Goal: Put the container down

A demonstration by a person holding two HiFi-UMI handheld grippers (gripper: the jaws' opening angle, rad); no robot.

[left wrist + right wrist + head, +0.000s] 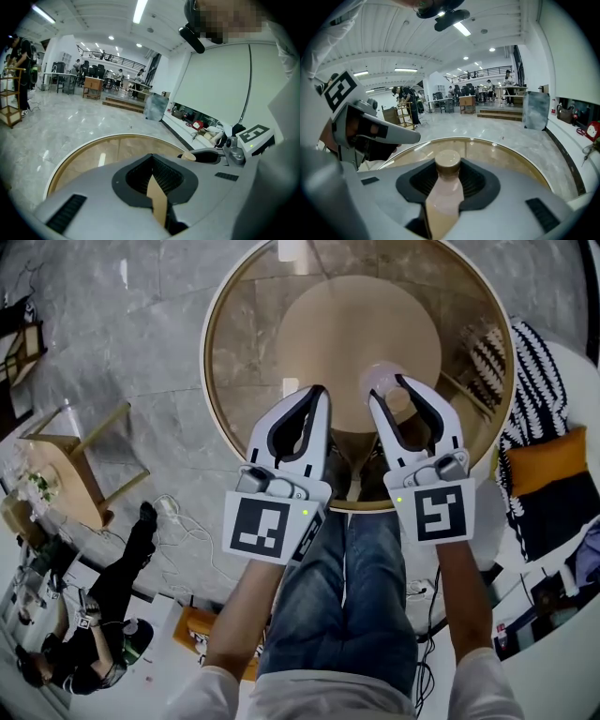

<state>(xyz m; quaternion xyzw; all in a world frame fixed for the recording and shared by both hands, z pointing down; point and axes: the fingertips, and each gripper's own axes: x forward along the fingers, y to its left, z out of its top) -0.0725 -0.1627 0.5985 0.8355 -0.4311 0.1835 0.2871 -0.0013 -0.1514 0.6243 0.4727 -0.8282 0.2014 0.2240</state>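
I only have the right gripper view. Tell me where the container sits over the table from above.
Observer: In the head view the container, clamped in the right gripper, is over the near part of the tan disc seen through the glass of the round table.
Operator: Report the left gripper's jaws.
Observer: The left gripper has its jaws meeting at the tips, with nothing between them.
Operator: Name what lies beyond the table's right rim.
Observer: A black-and-white patterned fabric and an orange cushion.
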